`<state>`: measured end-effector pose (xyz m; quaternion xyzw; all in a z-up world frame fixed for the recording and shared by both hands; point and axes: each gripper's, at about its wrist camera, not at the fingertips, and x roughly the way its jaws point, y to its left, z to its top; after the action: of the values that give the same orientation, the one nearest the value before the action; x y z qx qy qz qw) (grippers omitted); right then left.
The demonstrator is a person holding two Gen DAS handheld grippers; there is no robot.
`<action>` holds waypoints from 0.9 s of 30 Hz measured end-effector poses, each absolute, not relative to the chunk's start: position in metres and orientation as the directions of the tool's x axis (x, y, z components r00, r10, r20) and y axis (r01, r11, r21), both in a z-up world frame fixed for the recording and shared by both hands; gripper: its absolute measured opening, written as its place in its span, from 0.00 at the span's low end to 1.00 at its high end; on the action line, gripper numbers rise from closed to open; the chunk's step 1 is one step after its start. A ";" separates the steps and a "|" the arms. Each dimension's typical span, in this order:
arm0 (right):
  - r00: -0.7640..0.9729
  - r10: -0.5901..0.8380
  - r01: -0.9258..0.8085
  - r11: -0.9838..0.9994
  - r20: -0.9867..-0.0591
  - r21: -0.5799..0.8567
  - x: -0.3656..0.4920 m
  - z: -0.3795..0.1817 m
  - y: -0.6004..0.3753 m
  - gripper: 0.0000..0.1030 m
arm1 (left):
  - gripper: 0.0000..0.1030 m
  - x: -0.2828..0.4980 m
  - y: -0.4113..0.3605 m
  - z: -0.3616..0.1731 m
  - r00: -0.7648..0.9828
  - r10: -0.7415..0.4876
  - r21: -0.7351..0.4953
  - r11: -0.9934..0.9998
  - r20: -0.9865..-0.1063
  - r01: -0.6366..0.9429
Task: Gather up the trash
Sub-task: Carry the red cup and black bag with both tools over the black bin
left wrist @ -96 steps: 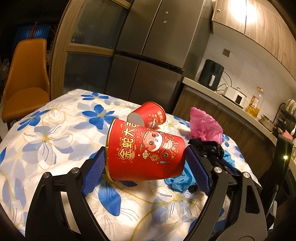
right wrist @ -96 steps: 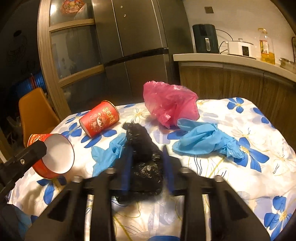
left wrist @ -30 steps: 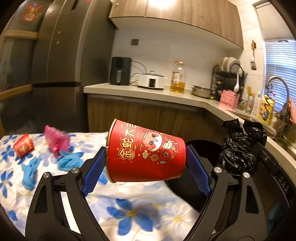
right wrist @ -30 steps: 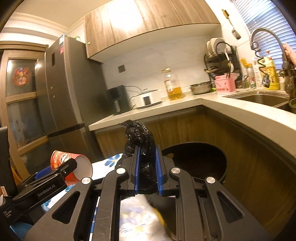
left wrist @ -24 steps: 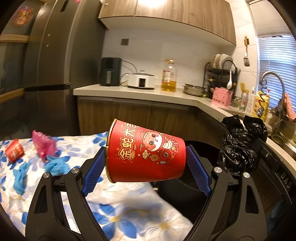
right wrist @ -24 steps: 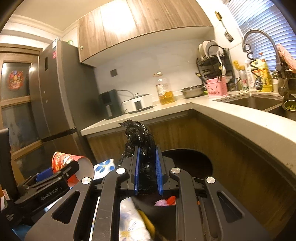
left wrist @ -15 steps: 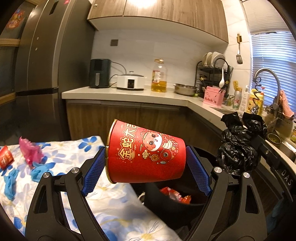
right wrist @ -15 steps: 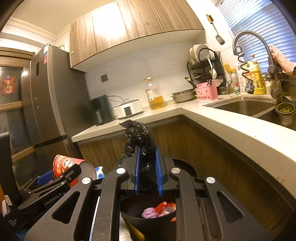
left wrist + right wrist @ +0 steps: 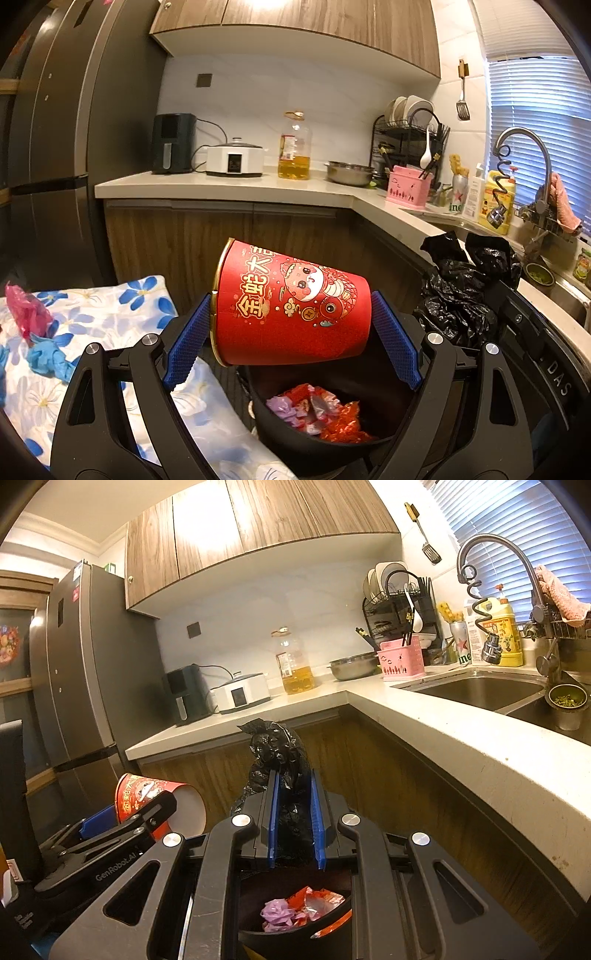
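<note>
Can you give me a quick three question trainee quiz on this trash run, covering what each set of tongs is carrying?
1. True or false: the left tongs grip a red paper cup lying sideways.
2. The right tongs hold: A) blue glove B) black plastic bag C) pink bag.
3. Fill in: directly below both loads sits a black ____ already holding crumpled wrappers.

Key: 1 true; 2 B; 3 bin.

Black plastic left tongs (image 9: pixel 291 336) and right tongs (image 9: pixel 294 823), cut-out triangular arms, silver screws at joints, blue ridged pads (image 9: pixel 272 812), white "GenRobot.AI" lettering, "DAS" on casing.
</note>
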<state>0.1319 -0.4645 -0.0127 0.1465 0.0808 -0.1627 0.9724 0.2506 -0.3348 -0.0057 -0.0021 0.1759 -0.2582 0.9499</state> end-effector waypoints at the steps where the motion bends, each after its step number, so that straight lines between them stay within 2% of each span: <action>1: 0.934 -0.293 0.341 0.904 -0.206 0.257 0.132 -0.013 -0.465 0.16 | 0.81 0.251 -0.337 -0.006 0.804 -0.492 -0.094 0.866 -0.334 0.491; 27: 0.928 -0.292 0.348 0.902 -0.232 0.257 0.145 -0.021 -0.476 0.17 | 0.81 0.266 -0.362 -0.022 0.776 -0.511 -0.093 0.851 -0.369 0.516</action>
<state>0.1452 -0.4756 -0.0211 0.1484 0.0943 -0.1648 0.9705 0.2661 -0.3625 -0.0219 0.0064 0.1938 -0.2725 0.9424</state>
